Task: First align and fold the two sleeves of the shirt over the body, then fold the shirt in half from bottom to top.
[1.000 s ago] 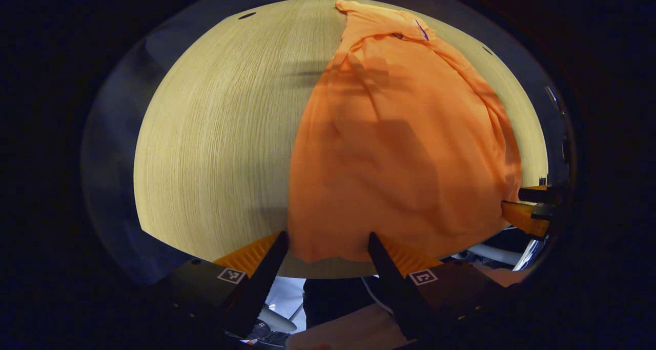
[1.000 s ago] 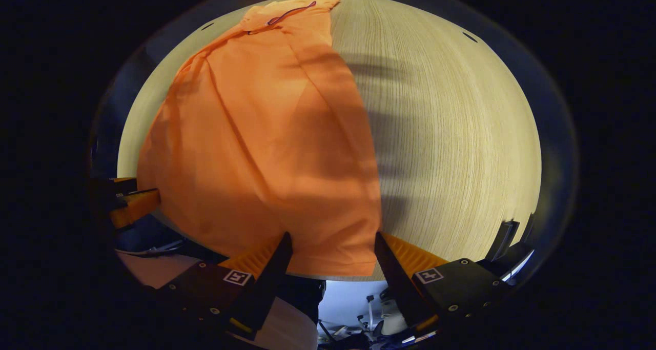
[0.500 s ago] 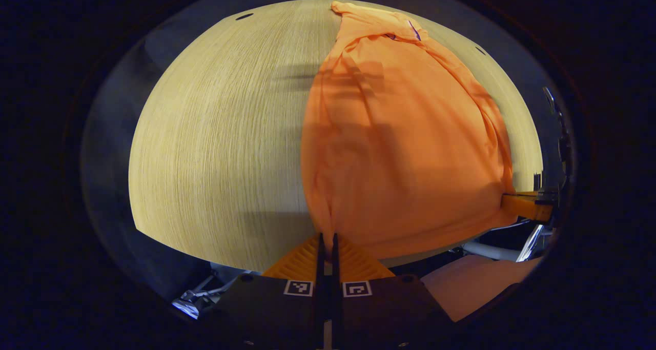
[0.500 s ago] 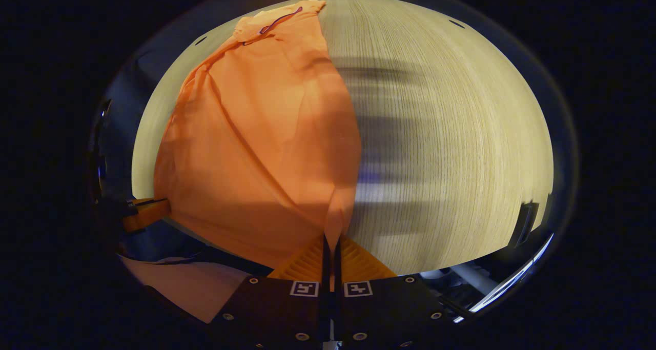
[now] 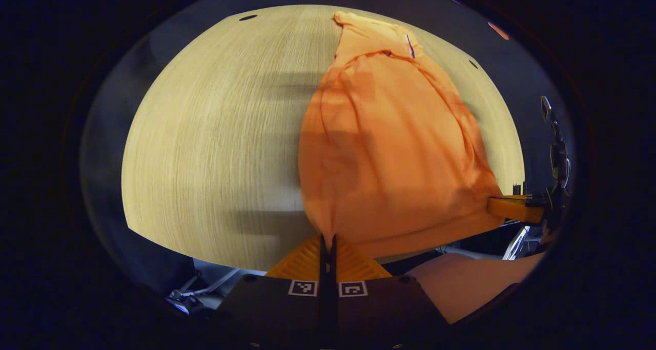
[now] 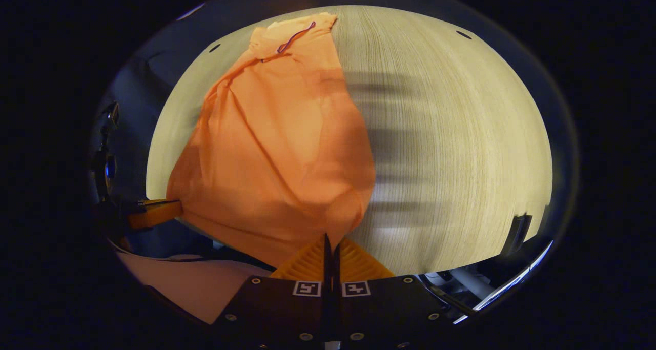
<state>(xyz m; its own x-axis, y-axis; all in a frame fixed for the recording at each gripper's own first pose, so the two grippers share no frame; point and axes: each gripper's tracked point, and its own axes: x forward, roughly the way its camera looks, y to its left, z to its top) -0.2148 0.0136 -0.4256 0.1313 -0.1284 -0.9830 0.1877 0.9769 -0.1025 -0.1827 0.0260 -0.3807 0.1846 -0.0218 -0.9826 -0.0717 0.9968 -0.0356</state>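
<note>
An orange shirt [image 5: 389,150] lies lengthwise on a pale wooden table [image 5: 215,145], collar at the far end, sleeves folded in over the body. My left gripper [image 5: 328,240] is shut on the shirt's bottom left corner, and the cloth rises in a pinched peak to it. In the right gripper view the same shirt [image 6: 277,150] stretches away, and my right gripper [image 6: 331,240] is shut on its bottom right corner. Both hem corners are lifted off the table's near edge. The right gripper [image 5: 515,208] also appears at the right edge of the left gripper view, and the left gripper [image 6: 154,211] at the left edge of the right gripper view.
The table [image 6: 461,145] has bare wood beside the shirt on both sides. A person's sleeve [image 5: 471,283] [image 6: 174,288] shows below the near table edge. A dark object [image 6: 517,232] sits at the table's right rim.
Both grippers were open around the hem a second ago; they have shut on its two corners and lifted them, bunching the bottom of the shirt upward.
</note>
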